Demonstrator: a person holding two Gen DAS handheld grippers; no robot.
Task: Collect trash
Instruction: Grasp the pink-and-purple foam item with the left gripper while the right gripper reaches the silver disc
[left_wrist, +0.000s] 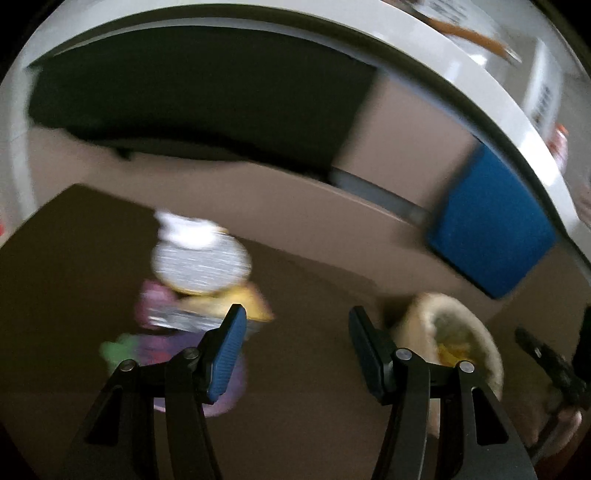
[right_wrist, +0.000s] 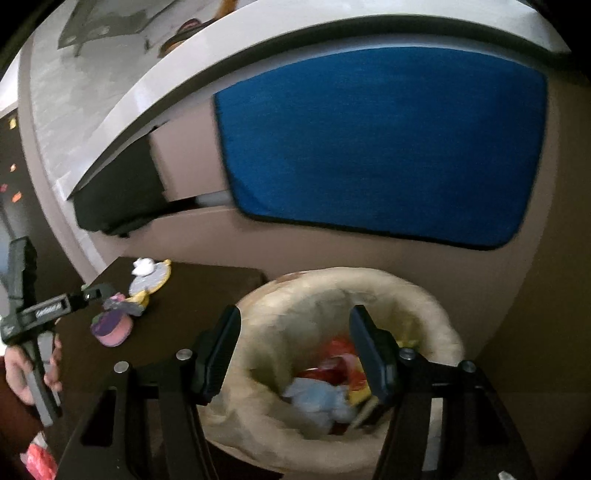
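Note:
A pile of trash lies on the dark brown table (left_wrist: 314, 369): a silver round wrapper (left_wrist: 199, 264) with white crumpled paper (left_wrist: 184, 229) above it, and purple and yellow wrappers (left_wrist: 162, 317) below. My left gripper (left_wrist: 295, 350) is open and empty, hovering just right of the pile. A beige bag (right_wrist: 332, 295) stands at the table's right, with red, blue and yellow trash (right_wrist: 332, 387) inside. My right gripper (right_wrist: 295, 350) is open and empty above the bag's mouth. The pile also shows in the right wrist view (right_wrist: 129, 302), with the left gripper (right_wrist: 92, 291) beside it.
A blue cushion (right_wrist: 376, 147) leans against a beige sofa (right_wrist: 295, 243) behind the bag. A white ledge (left_wrist: 406, 55) and a black cushion (left_wrist: 184, 92) are behind the table. A red wrapper (right_wrist: 38, 461) lies at the lower left.

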